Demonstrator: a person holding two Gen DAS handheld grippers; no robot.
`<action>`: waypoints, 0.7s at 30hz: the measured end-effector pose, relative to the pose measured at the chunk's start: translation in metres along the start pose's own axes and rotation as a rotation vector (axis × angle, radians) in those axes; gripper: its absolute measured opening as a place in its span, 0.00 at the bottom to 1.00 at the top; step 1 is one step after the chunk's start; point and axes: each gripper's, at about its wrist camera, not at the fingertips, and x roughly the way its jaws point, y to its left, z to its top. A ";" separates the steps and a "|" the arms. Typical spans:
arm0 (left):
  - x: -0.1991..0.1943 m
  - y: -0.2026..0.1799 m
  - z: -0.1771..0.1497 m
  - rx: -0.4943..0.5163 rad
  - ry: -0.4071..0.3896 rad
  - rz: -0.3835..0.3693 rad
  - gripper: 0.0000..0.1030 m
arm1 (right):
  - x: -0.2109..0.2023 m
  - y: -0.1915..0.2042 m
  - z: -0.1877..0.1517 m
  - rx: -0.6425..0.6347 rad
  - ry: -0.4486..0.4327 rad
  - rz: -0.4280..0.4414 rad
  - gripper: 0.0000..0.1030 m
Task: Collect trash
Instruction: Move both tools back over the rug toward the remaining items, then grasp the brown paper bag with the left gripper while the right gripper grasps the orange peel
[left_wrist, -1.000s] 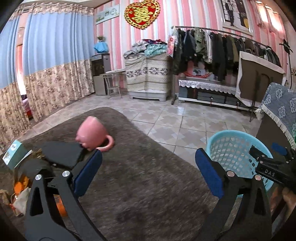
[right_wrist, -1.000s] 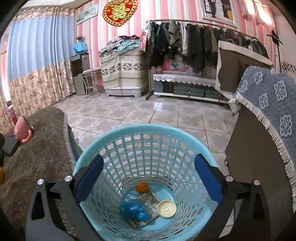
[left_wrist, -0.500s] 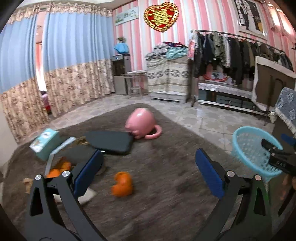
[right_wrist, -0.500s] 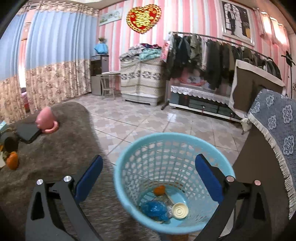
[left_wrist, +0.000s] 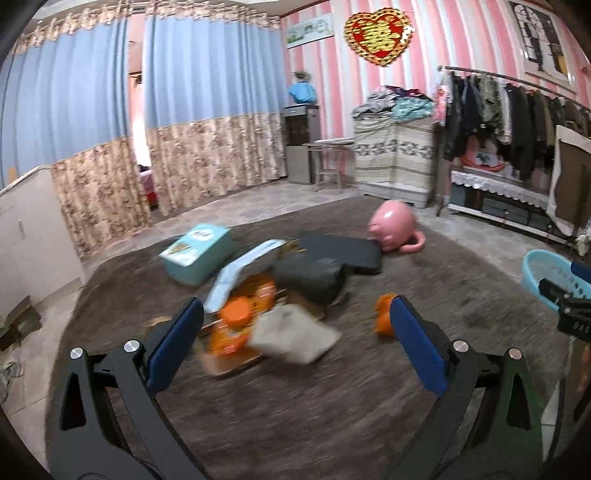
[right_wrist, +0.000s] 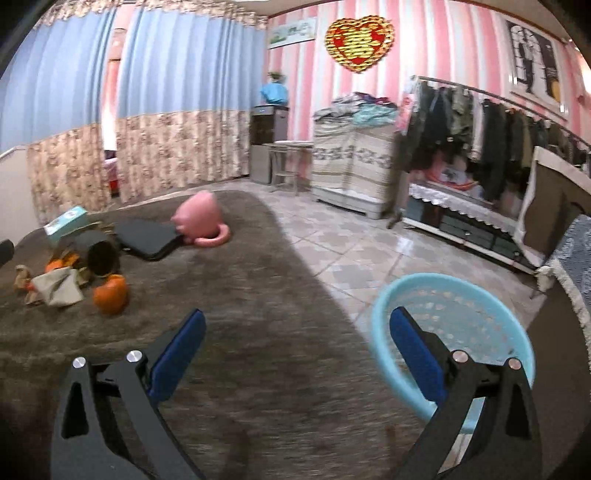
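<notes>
A heap of trash lies on the brown rug (left_wrist: 295, 406): orange wrappers (left_wrist: 240, 317), a crumpled beige paper (left_wrist: 295, 332) and an orange piece (left_wrist: 384, 317). My left gripper (left_wrist: 295, 339) is open and empty, just short of the heap. The light blue basket (right_wrist: 454, 332) stands off the rug's right edge; it also shows in the left wrist view (left_wrist: 550, 277). My right gripper (right_wrist: 295, 354) is open and empty, over the rug beside the basket. The orange piece (right_wrist: 110, 295) and beige paper (right_wrist: 55, 291) lie far left in its view.
A pink mug (left_wrist: 395, 229) lies on its side next to a black pad (left_wrist: 340, 251). A teal box (left_wrist: 195, 254) and a dark tipped container (left_wrist: 310, 280) lie among the trash. A clothes rack (right_wrist: 480, 147) and cabinets line the back wall.
My left gripper has swung left from the basket side toward the trash heap. My right gripper has swung left off the basket to face the rug.
</notes>
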 end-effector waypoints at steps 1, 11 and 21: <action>-0.001 0.007 -0.002 -0.002 0.005 0.014 0.95 | 0.001 0.003 -0.001 0.002 0.005 0.013 0.95; 0.006 0.083 -0.033 -0.063 0.081 0.131 0.95 | 0.024 0.065 0.000 -0.016 0.063 0.145 0.95; 0.033 0.115 -0.054 -0.112 0.147 0.184 0.95 | 0.051 0.119 -0.003 -0.102 0.126 0.218 0.95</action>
